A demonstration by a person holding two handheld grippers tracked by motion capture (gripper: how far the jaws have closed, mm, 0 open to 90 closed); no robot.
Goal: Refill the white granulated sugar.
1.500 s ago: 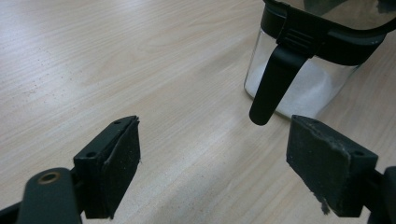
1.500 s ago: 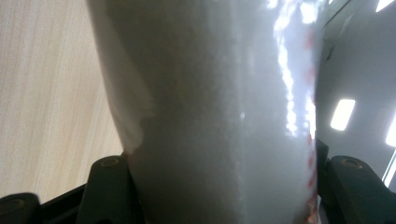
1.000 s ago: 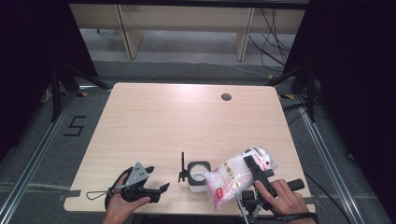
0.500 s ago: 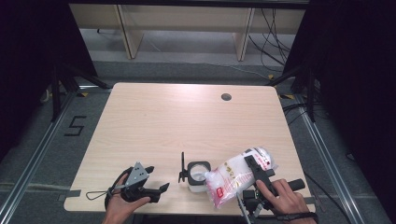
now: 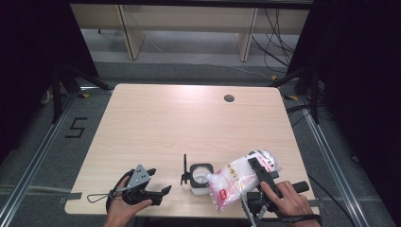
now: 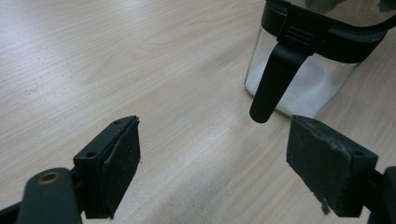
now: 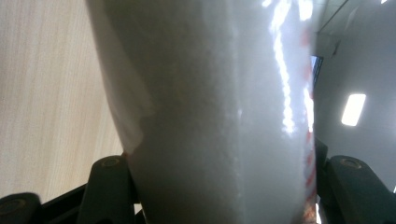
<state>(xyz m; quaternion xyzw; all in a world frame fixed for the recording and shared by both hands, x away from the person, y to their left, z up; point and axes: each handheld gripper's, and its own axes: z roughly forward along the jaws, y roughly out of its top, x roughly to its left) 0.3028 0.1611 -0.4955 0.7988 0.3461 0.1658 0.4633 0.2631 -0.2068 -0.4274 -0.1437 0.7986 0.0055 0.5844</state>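
Clear bag [image 5: 235, 181] of white granules, red print.

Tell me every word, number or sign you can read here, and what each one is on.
"5": dark marking on the grey floor left of the table.
Red print on the plastic bag held in the right gripper: too small and blurred to read.
Nothing readable on the jar.

1. Clear jar [image 5: 199, 178]: upright near the table's front edge, black rim open at the top, black lid flipped to its left side, white granules lying in the bottom.
2. Plastic bag [image 5: 235, 180]: transparent with red print, filled with white granules, tilted, its lower corner at the jar's right side.
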